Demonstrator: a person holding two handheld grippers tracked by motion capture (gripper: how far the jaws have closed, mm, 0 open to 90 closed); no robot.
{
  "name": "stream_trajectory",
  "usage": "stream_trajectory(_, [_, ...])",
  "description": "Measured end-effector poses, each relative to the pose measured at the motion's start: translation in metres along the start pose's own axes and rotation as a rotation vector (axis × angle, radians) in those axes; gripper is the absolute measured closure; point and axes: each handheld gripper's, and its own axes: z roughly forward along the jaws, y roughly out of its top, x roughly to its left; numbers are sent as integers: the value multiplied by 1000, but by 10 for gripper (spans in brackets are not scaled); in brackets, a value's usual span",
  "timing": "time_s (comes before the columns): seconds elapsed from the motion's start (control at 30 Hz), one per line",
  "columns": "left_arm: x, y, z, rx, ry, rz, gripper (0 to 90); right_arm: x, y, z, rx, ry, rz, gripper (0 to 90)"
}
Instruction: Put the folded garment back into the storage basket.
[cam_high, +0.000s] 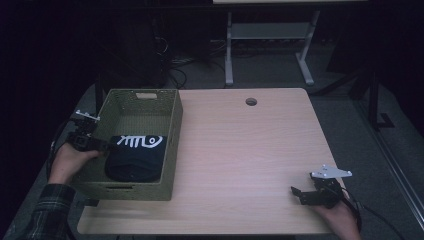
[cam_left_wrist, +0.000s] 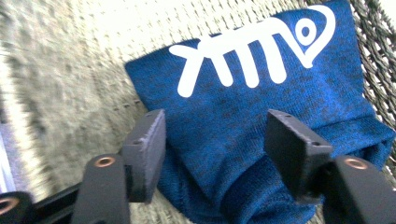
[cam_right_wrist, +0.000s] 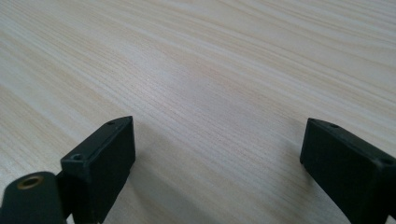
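Left tool (cam_left_wrist: 215, 140) released, jaws astride folded blue cloth (cam_left_wrist: 261, 107) in basket (cam_high: 172, 145), frame left. Right tool (cam_high: 307, 195) released, lower right, well apart on worktop (cam_high: 245, 150).

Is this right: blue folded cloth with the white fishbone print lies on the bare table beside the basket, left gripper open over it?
Not quite. The blue cloth lies inside the woven basket, not on the table. The high view shows it. The left gripper is indeed open over it.
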Motion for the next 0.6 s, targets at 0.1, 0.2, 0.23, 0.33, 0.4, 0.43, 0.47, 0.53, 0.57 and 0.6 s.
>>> stream_trajectory(0.1, [-1, -1, -4, -19, 4, 1, 339, 0, 0, 0, 0, 0, 0, 99])
stream_trajectory(0.2, [-4, -2, -6, -44, 11, 26, 268, 0, 0, 0, 0, 0, 0, 99])
stream_trajectory(0.23, [-4, -2, -7, -45, 8, 28, 254, 0, 0, 0, 0, 0, 0, 99])
stream_trajectory(0.33, [-7, -2, -10, -68, 12, 32, 210, 0, 0, 0, 0, 0, 0, 99])
stream_trajectory(0.4, [-9, -1, -11, -83, 15, 35, 171, 0, 0, 0, 0, 0, 0, 99])
stream_trajectory(0.43, [-10, 0, -12, -85, 17, 39, 171, 0, 0, 0, 0, 0, 0, 99])
stream_trajectory(0.47, [-12, 1, -12, -95, 18, 40, 156, 0, 0, 0, 0, 0, 0, 99])
stream_trajectory(0.53, [-16, 3, -12, -105, 20, 42, 145, 0, 0, 0, 0, 1, 0, 99])
stream_trajectory(0.57, [-17, 4, -13, -110, 20, 46, 139, 0, 0, 0, 1, 0, 0, 98])
stream_trajectory(0.6, [-20, 5, -13, -118, 20, 47, 136, 0, 0, 0, 1, 1, -1, 97])
